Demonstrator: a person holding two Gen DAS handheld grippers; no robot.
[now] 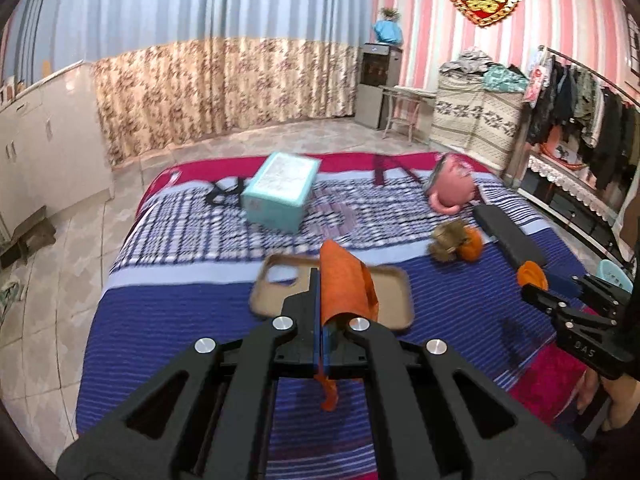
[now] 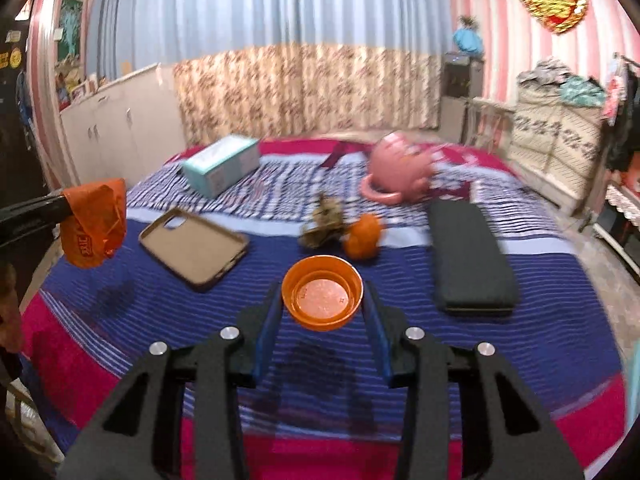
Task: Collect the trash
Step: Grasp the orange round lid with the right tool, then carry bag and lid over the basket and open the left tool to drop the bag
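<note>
Risk of a drop on both sides. On the left gripper (image 1: 320,280), tongs pinched together on a limp orange wrapper (image 1: 346,280), centre of the left view; gripped along one edge only, so liable to slide out with any jerk. On the right gripper (image 2: 323,312), tongs squeezed against the round rim of an orange cap (image 2: 322,292), lower centre of the right view, above the bed cover (image 2: 540,340); likely to pop free or tip under uneven pressure.

Probably trash yet to gather: a dry brown scrap (image 2: 322,224) touching an orange peel or fruit (image 2: 362,236), just above the cap in the frame. Around them, a phone case (image 2: 194,248) left of centre, a flat black case (image 2: 470,264) at right, a teal box (image 2: 222,164) upper left, a pink pot (image 2: 396,172) upper right. No bin visible in either view, and no free tongs for a further pick.
</note>
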